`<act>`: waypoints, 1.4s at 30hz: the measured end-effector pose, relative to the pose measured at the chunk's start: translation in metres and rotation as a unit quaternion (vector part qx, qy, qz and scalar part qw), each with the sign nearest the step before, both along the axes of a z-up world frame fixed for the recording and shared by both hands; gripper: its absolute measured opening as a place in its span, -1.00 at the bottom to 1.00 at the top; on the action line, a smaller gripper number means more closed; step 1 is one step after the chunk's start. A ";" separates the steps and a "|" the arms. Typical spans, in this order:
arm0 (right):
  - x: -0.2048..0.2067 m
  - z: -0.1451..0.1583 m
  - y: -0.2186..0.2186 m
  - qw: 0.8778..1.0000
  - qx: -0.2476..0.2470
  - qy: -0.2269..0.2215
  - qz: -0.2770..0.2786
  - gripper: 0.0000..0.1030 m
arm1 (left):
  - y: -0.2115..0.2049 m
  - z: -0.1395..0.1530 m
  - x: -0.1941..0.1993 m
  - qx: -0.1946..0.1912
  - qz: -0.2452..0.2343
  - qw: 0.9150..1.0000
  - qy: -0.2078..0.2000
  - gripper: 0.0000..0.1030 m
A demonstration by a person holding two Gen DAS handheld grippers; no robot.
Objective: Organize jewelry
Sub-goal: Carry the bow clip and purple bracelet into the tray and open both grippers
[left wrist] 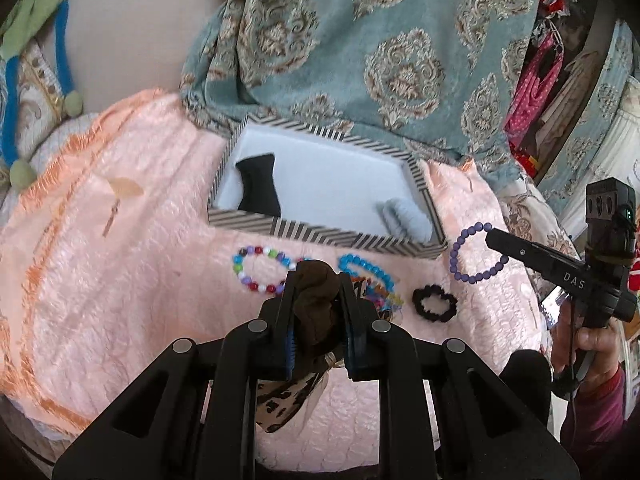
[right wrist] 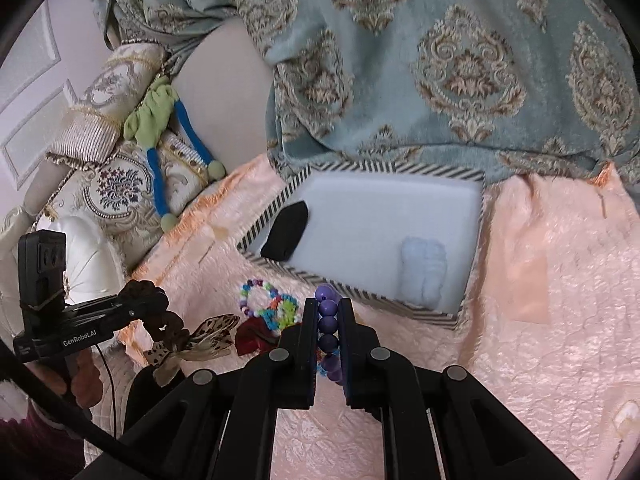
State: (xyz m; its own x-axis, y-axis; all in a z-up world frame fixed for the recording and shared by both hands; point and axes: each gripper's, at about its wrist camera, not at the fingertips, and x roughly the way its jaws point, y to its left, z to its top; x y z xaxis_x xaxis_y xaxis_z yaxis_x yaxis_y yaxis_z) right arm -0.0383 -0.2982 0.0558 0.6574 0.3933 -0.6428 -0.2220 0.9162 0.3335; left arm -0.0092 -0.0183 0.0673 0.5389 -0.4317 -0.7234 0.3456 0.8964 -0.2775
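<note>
Soft daylight throughout, no hard shadows. Underfoot of everything, a peach quilted bedspread with an orange fringed edge. Draped behind the bedspread, a teal curtain woven with beige damask medallions. Left of the curtain, a plain beige wall and a white panelled door. Below the wall, left of the bedspread, cream embroidered cushions, with a green and blue plush toy lying over them. Beside the cushions, nearer the camera, a white pleated satin pillow. Right of the curtain, hanging clothes in pink and red, partly blurred.
</note>
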 end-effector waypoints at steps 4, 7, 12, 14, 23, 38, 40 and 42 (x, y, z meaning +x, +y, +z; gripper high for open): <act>-0.004 0.008 -0.002 1.000 -0.004 -0.008 -0.006 -0.83 | -0.006 0.008 0.004 0.004 -0.001 1.000 -0.012 -0.68; -0.004 0.008 -0.002 1.000 -0.005 -0.007 -0.008 -0.83 | -0.014 0.013 0.011 0.009 -0.004 1.000 -0.020 -0.68; 0.002 0.005 0.001 1.000 -0.014 -0.004 -0.008 -0.83 | -0.029 0.015 0.027 0.019 -0.006 0.999 -0.025 -0.68; 0.007 0.004 0.001 1.000 -0.017 -0.003 -0.010 -0.83 | -0.036 0.015 0.036 0.025 -0.007 0.999 -0.028 -0.68; 0.042 -0.001 -0.001 0.999 -0.031 0.003 -0.019 -0.83 | -0.069 0.012 0.075 0.056 -0.023 0.997 -0.038 -0.68; 0.133 -0.016 -0.023 0.999 -0.036 0.013 -0.037 -0.83 | -0.111 -0.017 0.180 0.045 -0.039 0.998 -0.011 -0.68; 0.147 -0.024 -0.026 0.999 -0.031 0.018 -0.038 -0.83 | -0.113 -0.024 0.194 0.042 -0.036 0.998 -0.005 -0.68; 0.159 -0.031 -0.028 0.998 -0.033 0.022 -0.041 -0.83 | -0.114 -0.032 0.211 0.041 -0.028 0.999 0.001 -0.68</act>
State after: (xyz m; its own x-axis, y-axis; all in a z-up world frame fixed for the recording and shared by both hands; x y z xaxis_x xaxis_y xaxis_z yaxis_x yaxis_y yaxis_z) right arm 0.1210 -0.3266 0.0252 0.6565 0.2951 -0.6942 -0.1311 0.9509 0.2803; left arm 0.2014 -0.1321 0.0357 0.5147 -0.4002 -0.7582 0.3953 0.8955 -0.2044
